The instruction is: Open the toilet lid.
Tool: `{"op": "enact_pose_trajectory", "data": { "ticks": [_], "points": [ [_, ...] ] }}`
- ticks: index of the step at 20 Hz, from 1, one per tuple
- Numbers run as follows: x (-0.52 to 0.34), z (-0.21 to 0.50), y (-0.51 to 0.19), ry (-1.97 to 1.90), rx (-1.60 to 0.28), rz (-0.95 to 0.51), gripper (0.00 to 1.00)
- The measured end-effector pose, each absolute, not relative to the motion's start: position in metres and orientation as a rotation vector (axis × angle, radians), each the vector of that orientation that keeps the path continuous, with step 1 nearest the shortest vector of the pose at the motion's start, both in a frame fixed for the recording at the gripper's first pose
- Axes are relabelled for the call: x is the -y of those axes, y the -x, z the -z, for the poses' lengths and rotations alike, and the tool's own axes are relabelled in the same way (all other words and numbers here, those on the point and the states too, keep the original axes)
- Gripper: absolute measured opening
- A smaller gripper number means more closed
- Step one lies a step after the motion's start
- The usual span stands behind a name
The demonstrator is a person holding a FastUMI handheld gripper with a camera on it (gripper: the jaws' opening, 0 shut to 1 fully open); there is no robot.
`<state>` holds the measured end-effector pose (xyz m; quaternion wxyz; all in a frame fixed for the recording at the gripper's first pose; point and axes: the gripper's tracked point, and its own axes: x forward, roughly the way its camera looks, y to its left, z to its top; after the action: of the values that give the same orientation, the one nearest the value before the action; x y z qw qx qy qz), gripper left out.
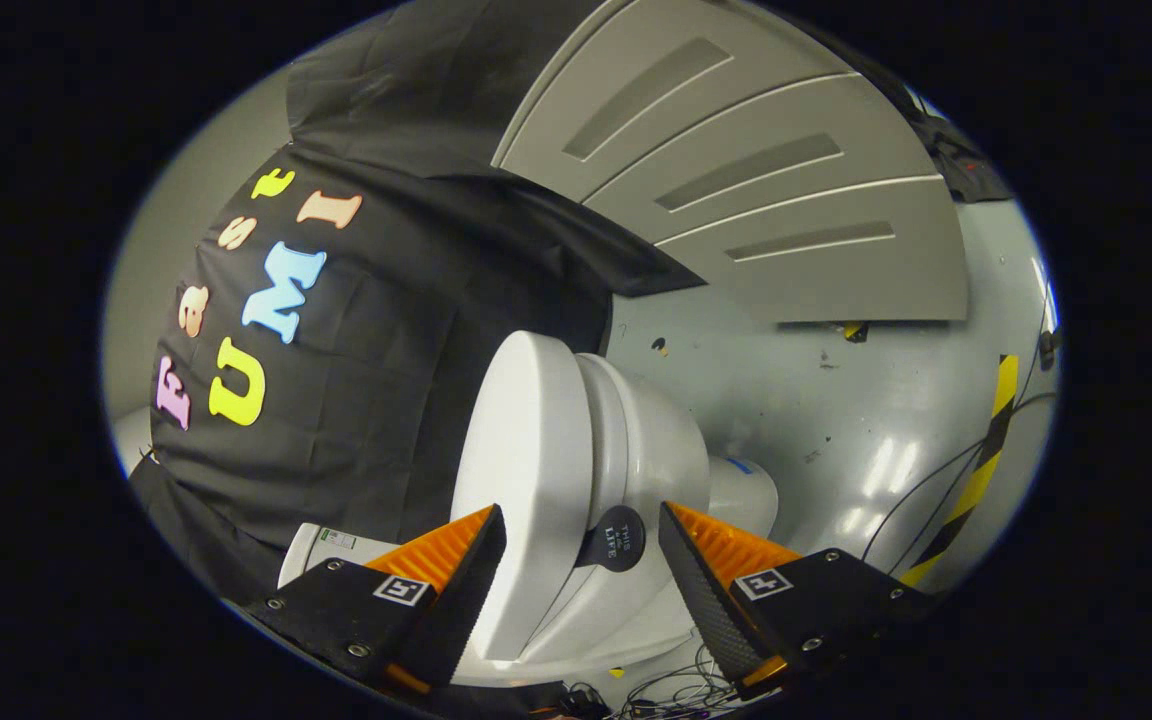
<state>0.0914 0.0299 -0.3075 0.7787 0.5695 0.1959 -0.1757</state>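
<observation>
The view is rolled on its side. A white toilet stands just ahead of my fingers, its lid lying down on the seat and bowl. A round black tab sticks out at the front rim, under the lid's edge. My gripper is open. Its two fingers straddle the front edge of the lid and seat. One finger lies over the lid's top face, the other finger is on the bowl side, close to the tab. Neither finger visibly presses on anything.
A glossy grey floor stretches beyond the bowl, with a yellow-and-black tape stripe and thin cables. A grey panelled wall rises behind. Black cloth hangs by the toilet. A white box sits near the lid-side finger.
</observation>
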Motion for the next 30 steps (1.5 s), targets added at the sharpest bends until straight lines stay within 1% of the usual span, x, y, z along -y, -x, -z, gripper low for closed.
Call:
{"op": "enact_pose_trajectory", "data": {
  "ticks": [3,4,5,6,7,10,12,13,14,15,16,18,20,21,23,27,30],
  "points": [
    [-0.042,0.322,-0.091,-1.254,-0.478,0.382,0.94],
    [-0.045,0.328,-0.093,-1.251,-0.492,0.374,0.90],
    [-0.046,0.329,-0.094,-1.256,-0.494,0.361,0.83],
    [-0.047,0.329,-0.095,-1.267,-0.493,0.349,0.79],
    [-0.048,0.327,-0.098,-1.280,-0.484,0.339,0.71],
    [-0.051,0.330,-0.102,-1.273,-0.488,0.318,0.61],
    [-0.047,0.332,-0.103,-1.272,-0.490,0.329,0.50],
    [-0.046,0.335,-0.103,-1.279,-0.488,0.335,0.38],
    [-0.045,0.337,-0.102,-1.287,-0.487,0.338,0.33],
    [-0.045,0.337,-0.102,-1.301,-0.480,0.334,0.23],
    [-0.046,0.337,-0.101,-1.313,-0.475,0.331,0.19],
    [-0.044,0.334,-0.103,-1.324,-0.457,0.328,0.16],
    [-0.043,0.325,-0.105,-1.335,-0.437,0.319,0.07],
    [-0.045,0.324,-0.104,-1.316,-0.447,0.320,0.00],
    [-0.048,0.324,-0.105,-1.231,-0.475,0.321,0.00],
    [-0.041,0.291,-0.110,-1.215,-0.407,0.286,0.00],
    [-0.046,0.275,-0.111,-1.171,-0.417,0.295,0.00]
  ]
}}
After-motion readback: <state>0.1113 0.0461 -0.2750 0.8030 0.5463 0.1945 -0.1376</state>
